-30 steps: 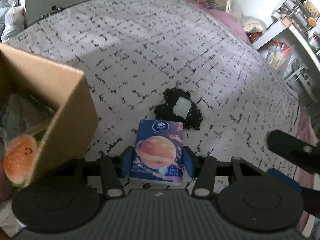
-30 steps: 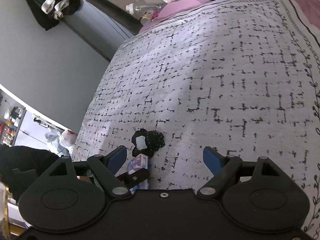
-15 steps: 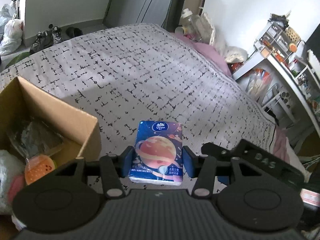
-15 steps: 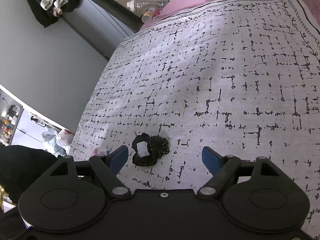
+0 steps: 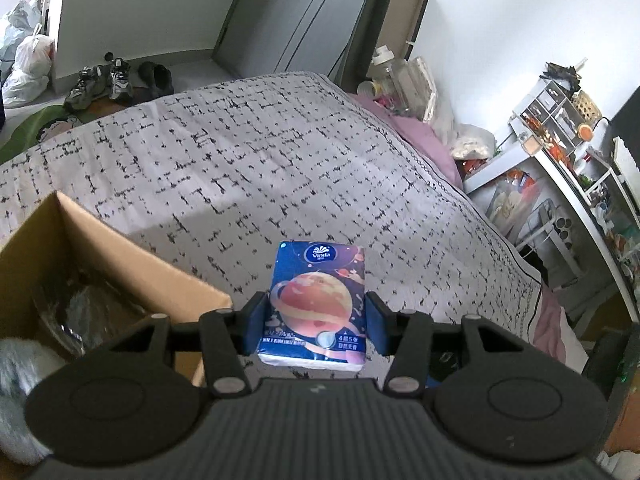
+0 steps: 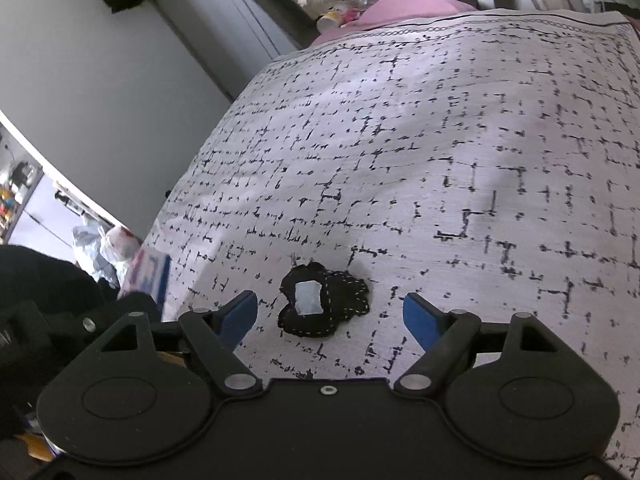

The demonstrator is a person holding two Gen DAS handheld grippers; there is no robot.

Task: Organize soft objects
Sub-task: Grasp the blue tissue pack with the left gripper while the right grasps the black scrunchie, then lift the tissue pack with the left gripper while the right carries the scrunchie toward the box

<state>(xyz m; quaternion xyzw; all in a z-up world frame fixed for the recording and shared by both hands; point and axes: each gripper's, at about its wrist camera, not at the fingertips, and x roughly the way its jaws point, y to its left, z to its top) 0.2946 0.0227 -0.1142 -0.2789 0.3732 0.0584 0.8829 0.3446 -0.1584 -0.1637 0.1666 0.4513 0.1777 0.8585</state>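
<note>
My left gripper (image 5: 316, 322) is shut on a blue tissue pack (image 5: 318, 300) printed with a planet, held above the bed just right of a cardboard box (image 5: 120, 256). The same tissue pack (image 6: 150, 276) shows at the left edge of the right wrist view. A small black fabric piece (image 6: 324, 306) with a white label lies on the patterned bedspread (image 6: 440, 140). My right gripper (image 6: 330, 314) hovers right in front of it, open, both blue pads clear of the fabric.
The box holds a crinkled clear bag (image 5: 76, 312) and something grey and fluffy (image 5: 24, 376). Shoes (image 5: 100, 80) and bags lie on the floor beyond the bed. A pink pillow (image 5: 416, 136), bottles and cluttered white shelves (image 5: 568, 152) stand at the right.
My left gripper has risen with the tissue pack and tilted up, so the black fabric left its view. The right gripper has moved closer to the fabric, which now sits between its fingers.
</note>
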